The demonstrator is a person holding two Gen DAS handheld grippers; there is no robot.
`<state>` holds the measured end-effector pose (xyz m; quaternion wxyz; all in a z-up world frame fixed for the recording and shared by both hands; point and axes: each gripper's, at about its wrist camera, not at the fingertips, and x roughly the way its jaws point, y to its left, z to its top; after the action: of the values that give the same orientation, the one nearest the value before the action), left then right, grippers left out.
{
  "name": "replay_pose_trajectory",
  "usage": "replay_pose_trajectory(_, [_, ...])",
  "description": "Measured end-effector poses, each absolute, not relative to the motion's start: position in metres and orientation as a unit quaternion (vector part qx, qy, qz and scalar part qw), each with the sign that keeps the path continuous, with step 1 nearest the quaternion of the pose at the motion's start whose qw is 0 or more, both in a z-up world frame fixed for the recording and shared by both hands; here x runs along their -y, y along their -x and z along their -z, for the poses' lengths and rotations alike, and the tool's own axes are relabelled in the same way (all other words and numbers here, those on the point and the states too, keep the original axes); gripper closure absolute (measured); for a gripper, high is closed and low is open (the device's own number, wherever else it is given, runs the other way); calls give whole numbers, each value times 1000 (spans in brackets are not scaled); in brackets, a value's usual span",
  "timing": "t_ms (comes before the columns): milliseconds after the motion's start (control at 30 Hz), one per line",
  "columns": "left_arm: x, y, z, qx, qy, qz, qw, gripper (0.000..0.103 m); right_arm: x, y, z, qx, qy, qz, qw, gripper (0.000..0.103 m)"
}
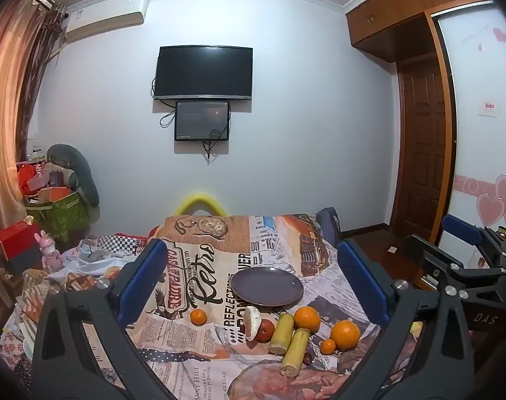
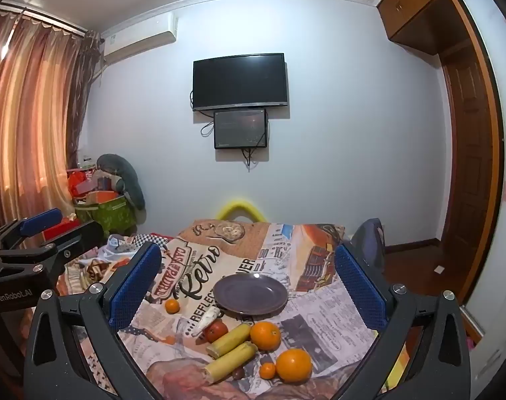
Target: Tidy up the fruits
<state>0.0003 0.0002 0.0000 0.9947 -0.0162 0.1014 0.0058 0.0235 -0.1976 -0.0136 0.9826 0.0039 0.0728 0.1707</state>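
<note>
A grey-purple plate (image 1: 267, 286) (image 2: 251, 295) lies bare on the printed tablecloth (image 1: 199, 266). In front of it are two large oranges (image 1: 306, 319) (image 1: 345, 335), two small tangerines (image 1: 198, 317) (image 1: 327, 346), a red fruit (image 1: 265, 330) with a white piece (image 1: 253, 321) leaning on it, two yellow-green cane pieces (image 1: 281, 333) (image 1: 294, 351) and a small dark fruit (image 1: 307, 358). My left gripper (image 1: 251, 246) and right gripper (image 2: 248, 249) hover side by side above the near edge. Both are wide open, with nothing between their blue pads (image 1: 143, 280).
A cluttered bed with a pink toy (image 1: 49, 253) and boxes (image 1: 58, 210) sits to the left. A chair back (image 2: 369, 236) stands at the table's far right, beyond it a wooden door (image 1: 422, 153). A television (image 1: 204, 73) hangs on the far wall.
</note>
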Motion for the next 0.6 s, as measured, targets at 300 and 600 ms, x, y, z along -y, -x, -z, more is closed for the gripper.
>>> replay_pose_trajectory(300, [-1,0,-1,-96,12,-3,995,0,197,-22,14,-71,6,-172,982,0])
replay_pose_trajectory(600, [1,2,2,-95,14,-2,995,0,197,-24,13,-76,-1,-170,983,0])
